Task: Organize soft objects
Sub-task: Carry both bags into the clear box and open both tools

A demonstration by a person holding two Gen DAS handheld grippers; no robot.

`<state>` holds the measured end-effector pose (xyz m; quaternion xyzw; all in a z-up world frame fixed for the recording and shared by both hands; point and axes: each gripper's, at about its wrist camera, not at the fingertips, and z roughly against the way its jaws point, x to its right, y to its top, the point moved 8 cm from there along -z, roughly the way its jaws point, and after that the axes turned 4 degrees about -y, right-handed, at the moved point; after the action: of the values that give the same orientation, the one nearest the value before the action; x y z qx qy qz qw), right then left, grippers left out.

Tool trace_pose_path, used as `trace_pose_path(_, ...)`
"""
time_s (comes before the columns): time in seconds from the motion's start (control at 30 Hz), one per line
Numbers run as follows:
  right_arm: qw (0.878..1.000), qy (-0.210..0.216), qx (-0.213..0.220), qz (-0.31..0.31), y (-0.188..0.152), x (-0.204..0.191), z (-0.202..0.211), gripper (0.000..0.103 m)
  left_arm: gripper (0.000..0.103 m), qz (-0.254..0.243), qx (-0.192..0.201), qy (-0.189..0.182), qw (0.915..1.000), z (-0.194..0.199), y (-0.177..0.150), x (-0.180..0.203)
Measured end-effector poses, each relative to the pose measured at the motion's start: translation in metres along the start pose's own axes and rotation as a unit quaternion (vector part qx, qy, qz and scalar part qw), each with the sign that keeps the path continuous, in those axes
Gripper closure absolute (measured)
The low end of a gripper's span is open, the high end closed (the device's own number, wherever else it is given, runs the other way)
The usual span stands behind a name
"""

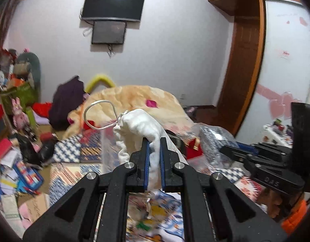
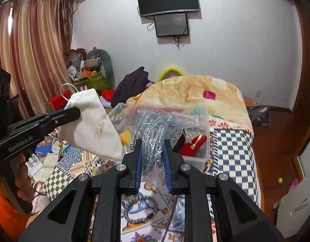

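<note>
- Left gripper [image 1: 153, 141] clamped narrow on a white drawstring pouch [image 2: 94, 121], held up in the air above the bed [image 2: 231, 141]; cord loop [image 1: 98, 114] standing free above the pouch mouth.
- Right gripper [image 2: 152, 145] pinched on a clear plastic bag of speckled black-and-white cord [image 2: 155, 125], likewise lifted, just in front of the clear storage bin [image 2: 203, 157].
- Likely step: carrying both soft items to the bin for dropping in.
- Best done one at a time: bag first, being nearest the bin's opening.
- Worth lowering well inside the rim before opening the jaws, since slippery film slides and catches on edges.
- Keep the pouch clear of the other gripper; both hang near each other and the loop could snag.
- A strand of cord [image 2: 140, 207] dangling below the right gripper: mind it trailing outside the bin.
</note>
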<state>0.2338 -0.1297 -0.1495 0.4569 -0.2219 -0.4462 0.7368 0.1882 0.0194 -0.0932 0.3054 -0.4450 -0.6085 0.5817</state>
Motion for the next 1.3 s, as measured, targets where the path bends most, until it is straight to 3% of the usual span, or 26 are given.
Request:
trace_pose_path(0.13, 1.000, 0.000, 0.002, 0.002, 0.008, -0.002, -0.011, 0.086, 0.095, -0.005, 0.002, 0.033, 0.9994, -0.013, 0.010, -0.017)
trace_pose_path(0.37, 1.000, -0.003, 0.001, 0.001, 0.017, -0.003, -0.027, 0.086, 0.095, 0.000, -0.036, 0.062, 0.9974, -0.058, 0.002, -0.044)
trace_pose_path(0.67, 1.000, 0.010, -0.009, 0.007, 0.030, -0.015, -0.056, 0.086, 0.095, -0.005, -0.087, 0.058, 0.9944, -0.102, -0.022, -0.047)
trace_pose_path(1.0, 0.998, 0.015, -0.057, 0.023, 0.024, -0.033, -0.105, 0.086, 0.094, 0.012, -0.123, 0.044, 0.9914, -0.122, -0.040, -0.051)
trace_pose_path(1.3, 0.995, 0.018, -0.098, 0.024, 0.017, -0.038, -0.135, 0.083, 0.070, 0.036, -0.127, 0.025, 0.9909, -0.116, -0.042, -0.053)
